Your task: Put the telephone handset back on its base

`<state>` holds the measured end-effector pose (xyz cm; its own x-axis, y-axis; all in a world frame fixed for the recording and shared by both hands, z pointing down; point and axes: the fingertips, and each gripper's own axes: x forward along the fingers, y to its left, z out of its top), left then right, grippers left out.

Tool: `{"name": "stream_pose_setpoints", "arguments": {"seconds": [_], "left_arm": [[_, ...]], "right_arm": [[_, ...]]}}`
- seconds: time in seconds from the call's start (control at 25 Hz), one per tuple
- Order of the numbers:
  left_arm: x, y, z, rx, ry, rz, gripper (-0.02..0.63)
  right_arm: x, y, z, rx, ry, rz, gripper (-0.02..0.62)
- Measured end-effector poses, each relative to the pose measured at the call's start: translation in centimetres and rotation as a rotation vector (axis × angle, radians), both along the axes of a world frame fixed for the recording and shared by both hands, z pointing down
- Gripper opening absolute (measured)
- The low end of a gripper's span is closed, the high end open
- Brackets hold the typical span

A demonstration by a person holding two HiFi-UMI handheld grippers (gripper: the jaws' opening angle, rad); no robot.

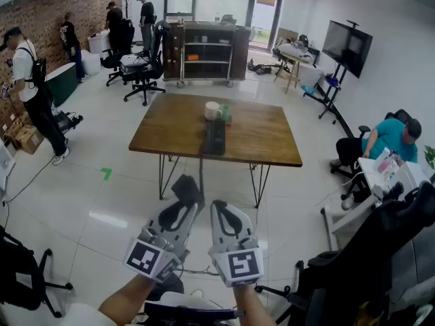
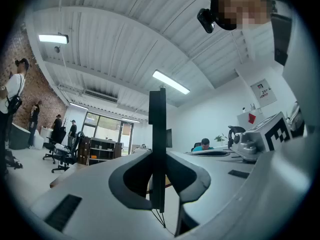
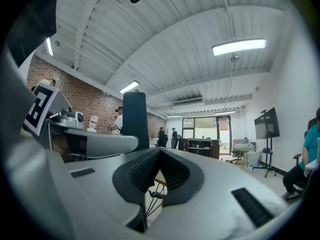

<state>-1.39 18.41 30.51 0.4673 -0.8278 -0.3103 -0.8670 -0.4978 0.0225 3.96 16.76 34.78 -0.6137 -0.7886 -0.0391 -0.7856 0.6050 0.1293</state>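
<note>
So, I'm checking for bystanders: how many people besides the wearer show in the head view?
5: a person with a backpack far left, a person in black by the brick wall, two standing people at the back, a seated person in teal at right. Others may be hidden.

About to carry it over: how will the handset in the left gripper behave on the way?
The handset looks rigid, clamped edge-on in the left gripper, so it probably won't sag. Its cord seems to run towards the base on the table and may tug or snag.
</note>
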Motion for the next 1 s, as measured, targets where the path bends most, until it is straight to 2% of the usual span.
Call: {"name": "stream_pose_setpoints", "arguments": {"seconds": [0.12, 0.32, 0.52, 1.0], "left_arm": [[0.4, 0.2, 0.1, -0.017, 0.0, 0.019, 0.071], [0.3, -0.4, -0.3, 0.008, -0.002, 0.005, 0.071], [1.0, -1.1, 0.1, -0.021, 0.005, 0.022, 0.071], [0.5, -4.9, 0.9, -0.032, 0.024, 0.006, 0.071]], "right_arm": [[0.0, 0.0, 0.0, 0.0, -0.002, 0.0, 0.005], [0.3, -0.4, 0.0, 0.002, -0.002, 0.002, 0.005], [1.0, -1.1, 0.3, -0.003, 0.001, 0.008, 0.005], [0.6, -5.3, 0.9, -0.013, 0.01, 0.002, 0.005]]}}
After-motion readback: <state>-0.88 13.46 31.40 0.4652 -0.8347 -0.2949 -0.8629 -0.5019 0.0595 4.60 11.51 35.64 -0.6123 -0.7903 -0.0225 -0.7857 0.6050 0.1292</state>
